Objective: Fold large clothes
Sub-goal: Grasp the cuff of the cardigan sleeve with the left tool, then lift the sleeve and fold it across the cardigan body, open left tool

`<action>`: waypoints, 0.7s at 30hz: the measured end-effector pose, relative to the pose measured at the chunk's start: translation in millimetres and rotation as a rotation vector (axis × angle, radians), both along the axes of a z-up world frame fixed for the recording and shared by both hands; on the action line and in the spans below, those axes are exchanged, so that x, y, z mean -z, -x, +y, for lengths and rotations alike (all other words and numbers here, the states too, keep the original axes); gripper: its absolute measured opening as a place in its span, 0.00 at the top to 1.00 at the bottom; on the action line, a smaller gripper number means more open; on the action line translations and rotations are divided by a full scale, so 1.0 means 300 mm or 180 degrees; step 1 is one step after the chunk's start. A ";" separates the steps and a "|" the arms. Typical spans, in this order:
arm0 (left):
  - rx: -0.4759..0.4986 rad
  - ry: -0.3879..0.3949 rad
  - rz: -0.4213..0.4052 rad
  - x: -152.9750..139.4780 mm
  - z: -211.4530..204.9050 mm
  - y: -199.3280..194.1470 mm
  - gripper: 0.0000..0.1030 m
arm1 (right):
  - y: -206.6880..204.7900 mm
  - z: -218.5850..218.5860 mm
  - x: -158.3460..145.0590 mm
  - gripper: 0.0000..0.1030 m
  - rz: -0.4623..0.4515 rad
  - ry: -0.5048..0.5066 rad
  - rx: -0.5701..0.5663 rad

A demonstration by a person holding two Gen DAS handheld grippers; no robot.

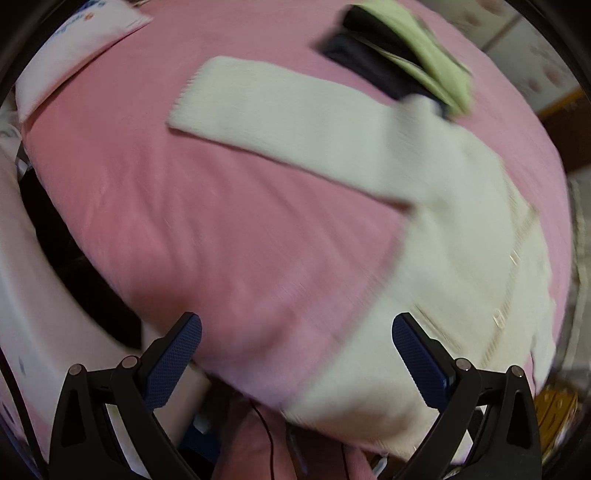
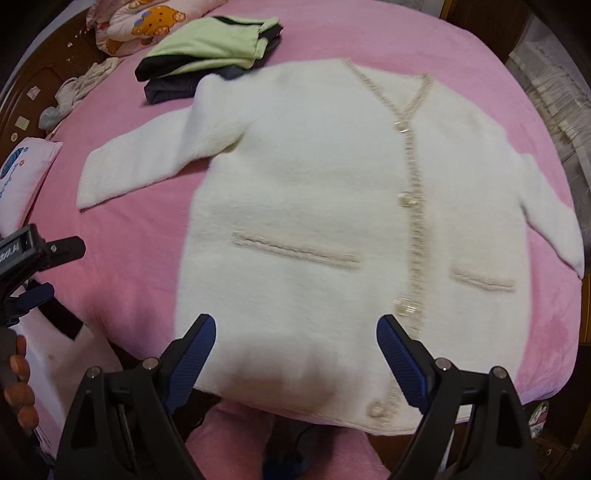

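Cardigan (image 2: 314, 206) flat, hem at bed (image 2: 129, 295) edge | both hand-held grippers (image 1: 297, 354) (image 2: 295, 350) wide open, empty

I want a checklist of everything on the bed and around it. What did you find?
Surface: pink bed, soft cover.
Job's things: white cardigan lying flat, front up, buttoned, sleeves spread out.
Clutter: folded pile of green and dark clothes beyond the cardigan; bear quilt; pillow at the bed's left edge.
Grippers: left tongs open, holding nothing; right tongs open over the cardigan's hem, holding nothing.
Cables: thin dark wire below the bed's edge.
Surroundings: wooden headboard with small bits on it.
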State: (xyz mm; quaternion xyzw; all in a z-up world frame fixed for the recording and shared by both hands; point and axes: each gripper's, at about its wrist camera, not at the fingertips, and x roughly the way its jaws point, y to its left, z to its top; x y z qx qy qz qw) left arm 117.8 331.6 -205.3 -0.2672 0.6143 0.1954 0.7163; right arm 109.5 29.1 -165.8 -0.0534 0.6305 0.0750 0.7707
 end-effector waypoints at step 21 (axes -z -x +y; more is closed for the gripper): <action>-0.1673 0.0781 -0.1007 0.471 0.724 -0.184 0.67 | -0.066 0.446 0.205 0.13 0.0464 0.0088 0.0148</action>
